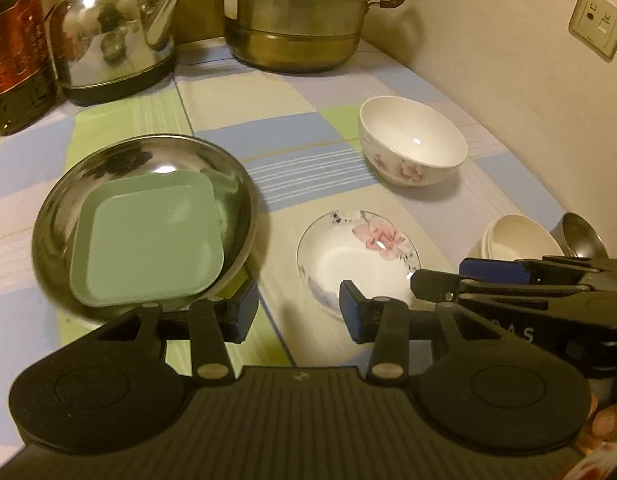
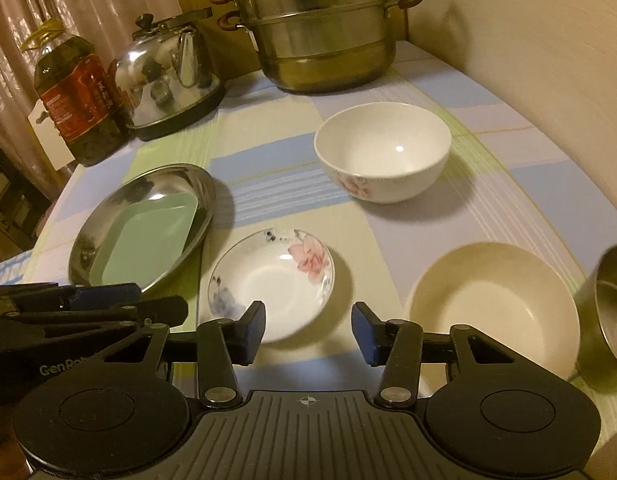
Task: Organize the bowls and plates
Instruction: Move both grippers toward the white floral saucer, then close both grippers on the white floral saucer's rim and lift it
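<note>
A steel plate (image 1: 228,184) holds a green square plate (image 1: 148,236); both show in the right wrist view, steel plate (image 2: 108,208) and green plate (image 2: 148,232). A small floral dish (image 1: 340,248) (image 2: 276,276) lies in the middle. A white floral bowl (image 1: 412,148) (image 2: 382,152) stands behind it. A cream bowl (image 1: 516,236) (image 2: 492,300) and a steel bowl (image 1: 580,236) (image 2: 608,312) sit at the right. My left gripper (image 1: 298,310) is open and empty, between the steel plate and the dish. My right gripper (image 2: 308,330) is open and empty, just in front of the dish.
A steel kettle (image 1: 116,40) (image 2: 168,76), an oil bottle (image 1: 12,48) (image 2: 76,96) and a stacked steamer pot (image 1: 300,12) (image 2: 320,32) stand at the back of the checked tablecloth (image 1: 292,128). A wall with a socket (image 1: 596,28) runs along the right.
</note>
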The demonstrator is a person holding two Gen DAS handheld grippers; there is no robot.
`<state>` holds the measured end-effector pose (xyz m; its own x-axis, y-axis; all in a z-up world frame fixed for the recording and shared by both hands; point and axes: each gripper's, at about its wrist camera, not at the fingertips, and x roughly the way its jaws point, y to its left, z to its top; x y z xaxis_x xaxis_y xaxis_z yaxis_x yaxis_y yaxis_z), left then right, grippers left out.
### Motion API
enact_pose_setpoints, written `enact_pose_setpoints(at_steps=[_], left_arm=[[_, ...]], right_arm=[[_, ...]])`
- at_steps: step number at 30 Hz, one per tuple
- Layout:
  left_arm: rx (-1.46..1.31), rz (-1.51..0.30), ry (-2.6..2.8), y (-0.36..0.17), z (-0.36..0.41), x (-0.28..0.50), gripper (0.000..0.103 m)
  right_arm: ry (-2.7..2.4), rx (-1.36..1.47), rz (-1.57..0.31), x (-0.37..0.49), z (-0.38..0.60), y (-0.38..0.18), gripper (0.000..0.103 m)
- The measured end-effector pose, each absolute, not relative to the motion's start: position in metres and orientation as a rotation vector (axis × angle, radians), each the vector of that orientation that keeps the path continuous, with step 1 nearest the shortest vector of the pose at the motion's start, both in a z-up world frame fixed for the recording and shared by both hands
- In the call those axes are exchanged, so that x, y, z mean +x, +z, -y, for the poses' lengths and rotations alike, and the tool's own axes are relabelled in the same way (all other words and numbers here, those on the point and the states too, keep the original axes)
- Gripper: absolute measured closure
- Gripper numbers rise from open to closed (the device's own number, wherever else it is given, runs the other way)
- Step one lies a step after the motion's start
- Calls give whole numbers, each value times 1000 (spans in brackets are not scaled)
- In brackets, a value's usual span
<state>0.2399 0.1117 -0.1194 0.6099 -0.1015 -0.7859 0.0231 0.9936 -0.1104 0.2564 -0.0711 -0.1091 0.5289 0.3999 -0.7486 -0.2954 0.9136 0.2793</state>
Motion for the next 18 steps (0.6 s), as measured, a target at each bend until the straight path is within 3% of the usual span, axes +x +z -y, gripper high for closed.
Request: enact_pose_setpoints(at_steps=[18], left_arm=[[-73, -1007, -103, -148, -114, 282, 71]], right_arm=[[379, 39, -994, 295, 49, -133, 65]])
